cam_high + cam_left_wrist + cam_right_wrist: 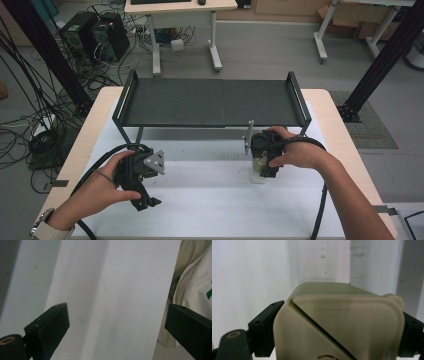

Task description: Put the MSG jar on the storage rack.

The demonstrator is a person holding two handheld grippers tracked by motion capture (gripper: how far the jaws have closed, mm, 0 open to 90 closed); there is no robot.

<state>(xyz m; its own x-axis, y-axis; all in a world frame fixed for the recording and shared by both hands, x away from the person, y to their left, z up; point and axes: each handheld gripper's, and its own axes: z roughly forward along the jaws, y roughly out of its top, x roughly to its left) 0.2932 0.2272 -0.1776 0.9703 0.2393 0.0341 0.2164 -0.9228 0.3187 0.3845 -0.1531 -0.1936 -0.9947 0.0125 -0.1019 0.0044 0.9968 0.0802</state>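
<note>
Tongs first, from the high view: the left tongs (pixel 142 200) sit low over the white mat (pixel 210 200) near the front left of the tabletop (pixel 90 145), held in the person's left hand (pixel 107 185), with the grey three-cornered plate on top facing right. Nothing lies between their jaws. The right tongs (pixel 262 167) point straight down in the right hand (pixel 295 152), just in front of the black metal rack (pixel 210 102) that spans the back of the mat. Under them stands a pale, cream-coloured container (pixel 258 172), resting on the mat and partly hidden by the tongs and hand.

Left gripper view: the left tongs (pixel 117 327) stand released, both black jaws wide apart, with bare white mat (pixel 112 290) between them. At the right edge a light garment with a green mark (pixel 197 285) shows past the mat's border.

Right gripper view: the right tongs (pixel 337 332) straddle the cream container (pixel 339 325), whose lid (pixel 352 322) carries raised lettering, a diagonal seam and a small tab at one corner. One black jaw sits at each side of the container, right up against its walls; from here the jaws appear clenched on it, with the container upright on the mat (pixel 249 277).
</note>
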